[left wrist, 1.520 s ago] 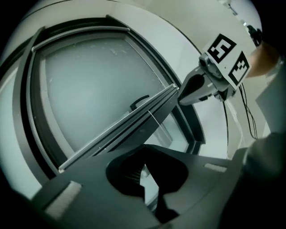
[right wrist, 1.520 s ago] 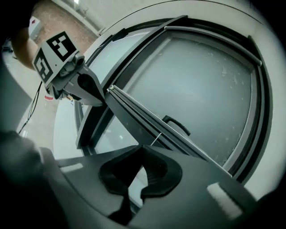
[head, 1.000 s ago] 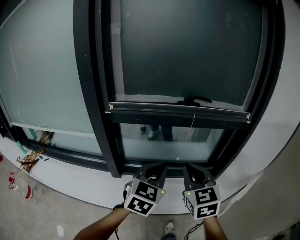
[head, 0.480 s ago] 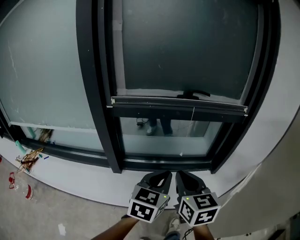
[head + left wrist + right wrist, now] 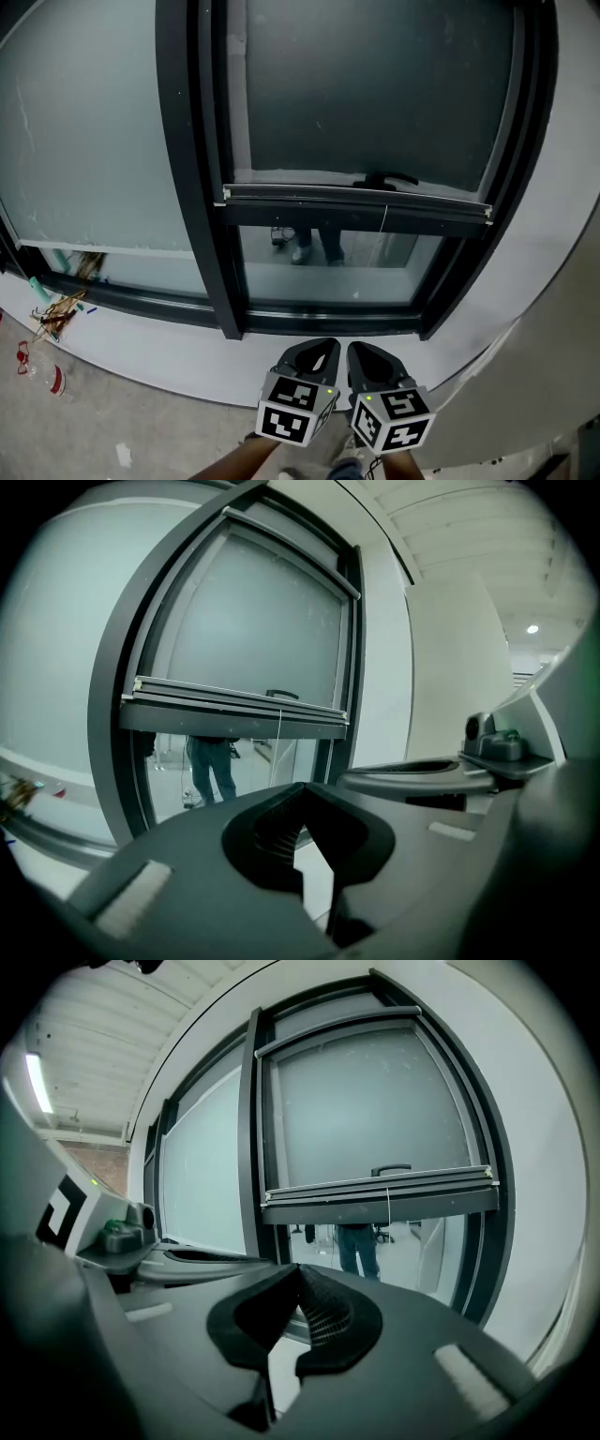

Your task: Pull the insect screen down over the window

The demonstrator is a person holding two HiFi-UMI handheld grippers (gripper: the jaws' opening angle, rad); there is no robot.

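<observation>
The person (image 5: 319, 244) shows legs only (upper body apparently hidden behind the insect screen (image 5: 375, 94)).

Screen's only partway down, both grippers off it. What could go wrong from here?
1. Nothing holds the screen's bottom bar, hanging above the lower frame; it may retract.
2. The left gripper and right gripper are shut and empty; reaching in closed could knock the pull cord aside.

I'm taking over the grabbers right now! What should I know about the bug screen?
Grippers: left gripper shut, empty; right gripper shut, empty. Both sit side by side below the window, touching nothing.
The insect screen has its bottom bar partway down; clear glass shows between it and the bottom frame.
Done: screen partly lowered.
Left: grip the bar and pull it down to the frame.
</observation>
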